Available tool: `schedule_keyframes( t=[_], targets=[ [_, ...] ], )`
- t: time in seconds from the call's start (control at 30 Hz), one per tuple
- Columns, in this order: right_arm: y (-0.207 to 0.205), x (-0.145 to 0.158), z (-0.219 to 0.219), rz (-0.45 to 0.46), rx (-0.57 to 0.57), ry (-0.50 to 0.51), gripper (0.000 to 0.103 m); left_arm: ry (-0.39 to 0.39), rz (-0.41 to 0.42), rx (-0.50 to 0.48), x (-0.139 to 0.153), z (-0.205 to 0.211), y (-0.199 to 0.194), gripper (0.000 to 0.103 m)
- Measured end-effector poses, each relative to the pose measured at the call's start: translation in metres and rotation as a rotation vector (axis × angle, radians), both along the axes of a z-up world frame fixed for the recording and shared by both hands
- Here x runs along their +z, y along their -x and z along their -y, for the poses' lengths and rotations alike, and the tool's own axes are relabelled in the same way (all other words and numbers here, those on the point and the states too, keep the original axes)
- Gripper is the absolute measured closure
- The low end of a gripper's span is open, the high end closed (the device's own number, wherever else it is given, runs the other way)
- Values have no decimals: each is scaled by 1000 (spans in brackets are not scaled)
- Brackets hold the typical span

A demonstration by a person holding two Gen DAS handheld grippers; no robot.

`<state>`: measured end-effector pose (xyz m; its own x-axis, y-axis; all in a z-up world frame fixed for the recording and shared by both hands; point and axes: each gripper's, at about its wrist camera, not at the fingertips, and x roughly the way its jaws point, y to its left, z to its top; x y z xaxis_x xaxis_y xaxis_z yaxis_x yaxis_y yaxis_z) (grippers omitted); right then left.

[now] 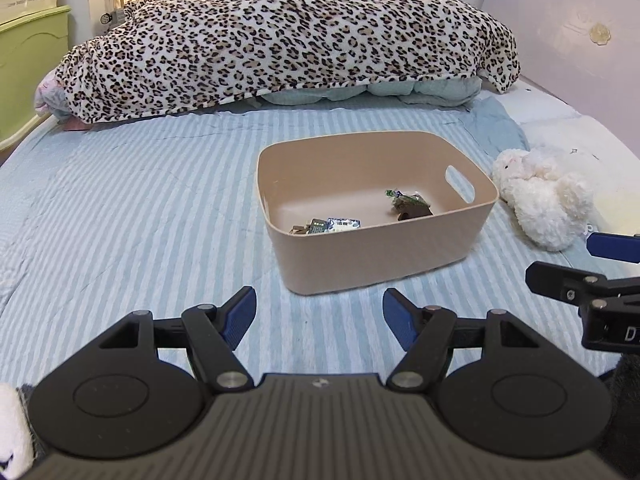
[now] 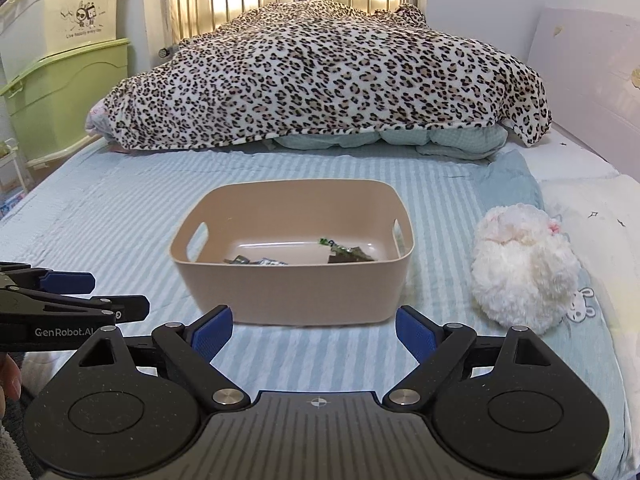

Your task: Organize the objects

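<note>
With small wrapped packets (image 1: pixel 334 225) already in the beige plastic bin (image 2: pixel 292 292) on the striped blue bedsheet (image 1: pixel 140 208), left gripper (image 1: pixel 319 314) and right gripper (image 2: pixel 314 332) hover empty, jaws apart. Likely next: right reaches the fluffy white plush toy (image 2: pixel 524 268) beside the bin; soft, needs a deep pinch.

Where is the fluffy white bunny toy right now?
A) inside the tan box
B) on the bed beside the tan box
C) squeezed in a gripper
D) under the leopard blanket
B. The fluffy white bunny toy lies on the striped bed sheet to the right of the tan box, outside it; the right gripper and the left gripper are both open and empty.
</note>
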<state>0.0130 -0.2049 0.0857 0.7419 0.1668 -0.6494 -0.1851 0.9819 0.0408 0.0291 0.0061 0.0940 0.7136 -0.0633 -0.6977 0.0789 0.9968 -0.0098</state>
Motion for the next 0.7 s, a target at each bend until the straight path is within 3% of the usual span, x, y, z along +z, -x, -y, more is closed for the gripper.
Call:
schedule_keyframes(
  t=[0.13,0.7],
  targets=[
    [20,3,0,8,4,2,12,-26,30,2,8,0,19,32],
    [81,12,12,-10,-11,-60,11,11,2,-29,13,10,71,32]
  ],
)
